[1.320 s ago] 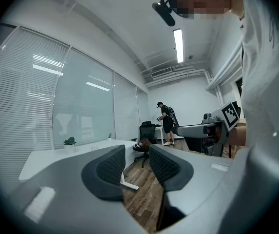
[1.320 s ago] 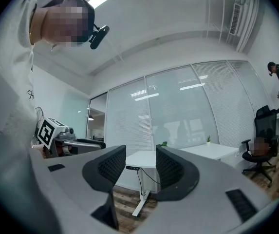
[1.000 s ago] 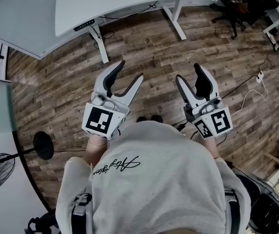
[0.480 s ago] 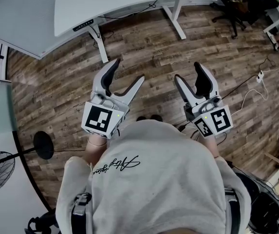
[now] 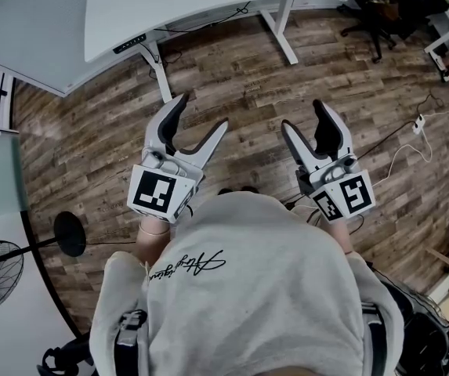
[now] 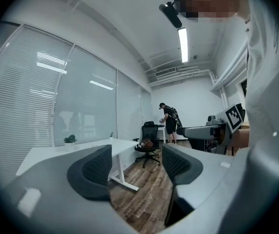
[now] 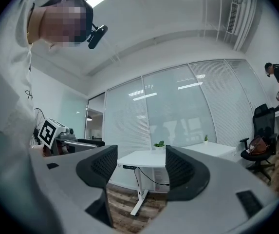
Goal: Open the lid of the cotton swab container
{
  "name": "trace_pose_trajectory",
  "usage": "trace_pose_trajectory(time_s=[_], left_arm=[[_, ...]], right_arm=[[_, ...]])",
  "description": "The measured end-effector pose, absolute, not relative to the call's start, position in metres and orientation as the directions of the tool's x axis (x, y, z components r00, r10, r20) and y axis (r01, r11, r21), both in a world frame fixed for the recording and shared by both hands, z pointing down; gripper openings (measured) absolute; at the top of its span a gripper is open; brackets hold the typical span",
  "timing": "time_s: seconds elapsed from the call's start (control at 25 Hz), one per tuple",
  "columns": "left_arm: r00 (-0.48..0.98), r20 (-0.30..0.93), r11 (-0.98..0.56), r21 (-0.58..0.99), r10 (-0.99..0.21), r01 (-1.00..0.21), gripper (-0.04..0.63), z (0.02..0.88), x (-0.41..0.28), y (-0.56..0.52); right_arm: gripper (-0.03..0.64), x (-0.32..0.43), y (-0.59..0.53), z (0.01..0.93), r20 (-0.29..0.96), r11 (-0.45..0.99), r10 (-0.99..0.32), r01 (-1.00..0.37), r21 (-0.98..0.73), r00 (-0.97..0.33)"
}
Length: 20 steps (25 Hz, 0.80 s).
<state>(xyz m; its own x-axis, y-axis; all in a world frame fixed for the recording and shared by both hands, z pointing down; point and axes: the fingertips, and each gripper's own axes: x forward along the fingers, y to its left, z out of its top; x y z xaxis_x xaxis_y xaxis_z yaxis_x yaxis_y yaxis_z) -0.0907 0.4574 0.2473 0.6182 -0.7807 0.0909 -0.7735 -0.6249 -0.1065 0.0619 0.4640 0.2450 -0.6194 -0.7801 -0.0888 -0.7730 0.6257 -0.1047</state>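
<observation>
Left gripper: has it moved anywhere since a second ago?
No: the left gripper stays just below the desk leg in the head view. Only its jaws have just been opening, with nothing between them.

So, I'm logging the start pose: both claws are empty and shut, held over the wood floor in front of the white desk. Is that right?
Not shut: the left claw and right claw stand open, having just been opening, as the left gripper view and right gripper view show. The rest holds: both empty, over the wood floor, in front of the white desk.
</observation>
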Motion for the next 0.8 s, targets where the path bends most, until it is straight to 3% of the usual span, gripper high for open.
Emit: trace_pose_trajectory(time_s=[0.56, 0.8], left_arm=[[0.602, 0.078, -0.607, -0.139, -0.794, -0.783, 0.307, 0.245, -0.042, 0.465], [0.574, 0.145, -0.59, -0.12, -0.806, -0.798, 0.307, 0.263, -0.049, 0.475]], right_arm=[[0.287, 0.109, 0.461, 0.257, -0.104, 0.657, -0.754, -0.741, -0.137, -0.649], [0.281, 0.108, 0.458, 0.268, -0.104, 0.67, -0.74, -0.717, -0.193, -0.664]])
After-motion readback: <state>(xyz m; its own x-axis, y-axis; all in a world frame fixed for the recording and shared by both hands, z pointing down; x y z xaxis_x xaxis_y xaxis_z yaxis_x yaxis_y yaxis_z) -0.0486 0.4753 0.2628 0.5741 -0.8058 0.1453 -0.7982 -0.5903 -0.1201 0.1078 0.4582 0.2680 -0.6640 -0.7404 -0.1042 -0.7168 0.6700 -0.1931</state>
